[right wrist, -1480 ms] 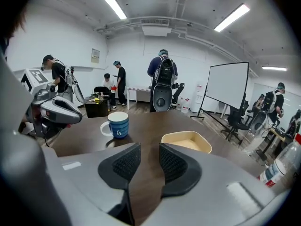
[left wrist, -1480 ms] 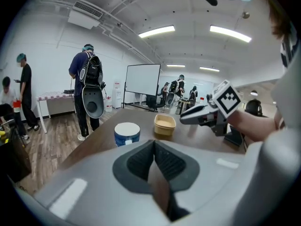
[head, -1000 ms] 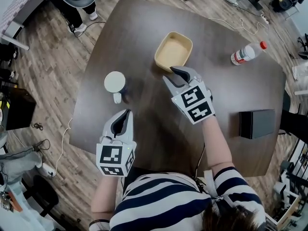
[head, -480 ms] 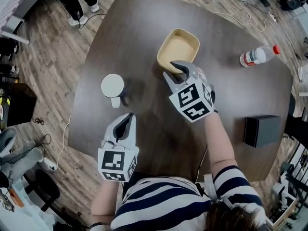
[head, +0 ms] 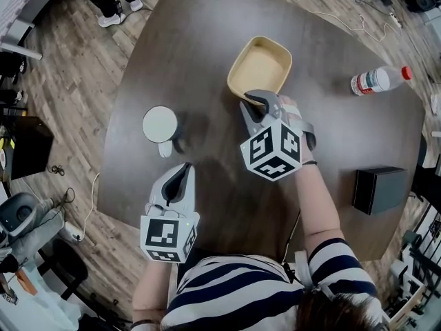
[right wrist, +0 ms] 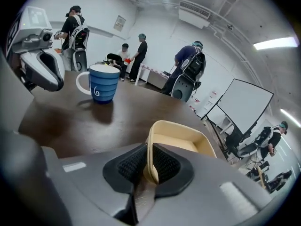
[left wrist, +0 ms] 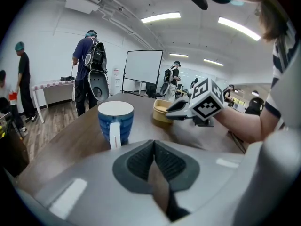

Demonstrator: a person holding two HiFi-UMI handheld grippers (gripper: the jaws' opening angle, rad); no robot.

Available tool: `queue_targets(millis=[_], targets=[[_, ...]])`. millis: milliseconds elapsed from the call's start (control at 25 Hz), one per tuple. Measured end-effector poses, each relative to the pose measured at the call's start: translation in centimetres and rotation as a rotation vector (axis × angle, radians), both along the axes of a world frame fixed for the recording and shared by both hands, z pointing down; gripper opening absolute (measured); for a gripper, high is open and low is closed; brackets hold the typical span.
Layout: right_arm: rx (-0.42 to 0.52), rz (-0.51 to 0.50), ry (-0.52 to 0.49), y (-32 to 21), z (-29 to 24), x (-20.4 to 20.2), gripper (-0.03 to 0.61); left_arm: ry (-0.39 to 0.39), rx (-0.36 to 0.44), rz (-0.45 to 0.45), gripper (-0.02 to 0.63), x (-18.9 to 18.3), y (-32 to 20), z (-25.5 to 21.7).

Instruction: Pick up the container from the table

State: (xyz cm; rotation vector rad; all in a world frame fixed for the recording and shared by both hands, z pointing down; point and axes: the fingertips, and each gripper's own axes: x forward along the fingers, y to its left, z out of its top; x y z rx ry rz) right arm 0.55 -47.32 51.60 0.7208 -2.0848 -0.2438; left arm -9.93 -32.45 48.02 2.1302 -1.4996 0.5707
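Observation:
A shallow beige container (head: pixel 262 66) stands on the dark table (head: pixel 200 40), past its middle. My right gripper (head: pixel 252 101) is at the container's near corner, with its jaws closing. In the right gripper view the container (right wrist: pixel 188 142) has its near rim between the dark pads (right wrist: pixel 129 164), which touch it on both sides. My left gripper (head: pixel 180 172) hovers over the table's near left part, apart from the container. Its pads (left wrist: pixel 136 161) meet with nothing between them.
A blue mug (head: pixel 160 124) with a white inside stands left of the container, just beyond my left gripper. A plastic bottle (head: pixel 377 80) lies at the far right. A black box (head: pixel 379 190) sits at the right edge. People stand in the room beyond the table.
My right gripper has rolled and sunk at the container's near corner, and its jaws have come together on the rim. My left gripper has hardly shifted.

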Motion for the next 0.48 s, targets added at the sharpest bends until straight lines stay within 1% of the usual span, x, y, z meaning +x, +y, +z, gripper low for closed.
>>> queue_targets(millis=[320,480], targets=[[0.006,0.013,-0.002,0.1,-0.3,0.3,0.029,0.007,0.03,0.009,0.0,0.1,0.1,-1.0],[0.016,0.022,-0.014,1.0,-1.5,0.4,0.028,0.014,0.045,0.005,0.0,-0.1,0.6,-1.5]])
